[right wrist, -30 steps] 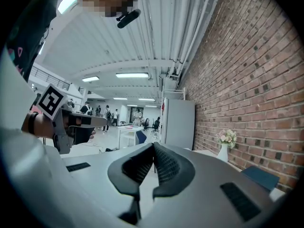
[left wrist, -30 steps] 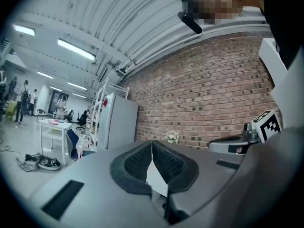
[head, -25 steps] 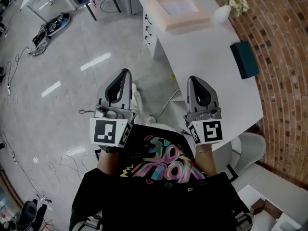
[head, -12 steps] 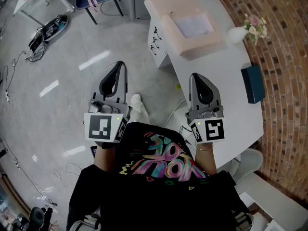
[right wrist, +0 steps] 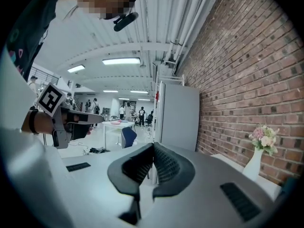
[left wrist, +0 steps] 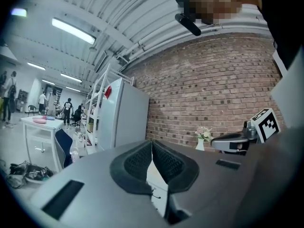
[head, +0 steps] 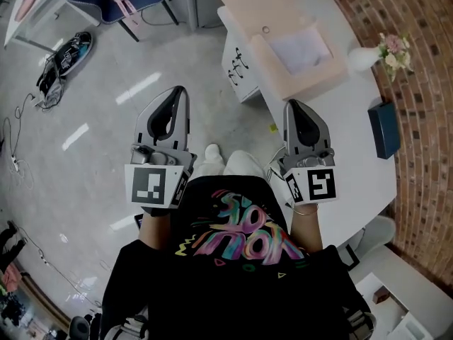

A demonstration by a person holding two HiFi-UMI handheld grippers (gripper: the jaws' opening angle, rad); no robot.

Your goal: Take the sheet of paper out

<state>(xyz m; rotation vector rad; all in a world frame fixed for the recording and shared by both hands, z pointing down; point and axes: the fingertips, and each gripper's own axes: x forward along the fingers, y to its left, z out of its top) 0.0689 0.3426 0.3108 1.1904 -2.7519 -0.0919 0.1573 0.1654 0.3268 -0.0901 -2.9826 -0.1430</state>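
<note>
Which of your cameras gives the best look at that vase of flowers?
The right gripper view: the vase stands close and side-on, white with pink flowers. The head view shows it small, from above. The left gripper view shows it tiny and far off.

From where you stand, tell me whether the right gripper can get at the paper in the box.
Probably not yet: the right gripper, jaws shut, is short of the box. The box is open, the paper lies bare, and nothing blocks the way.
</note>
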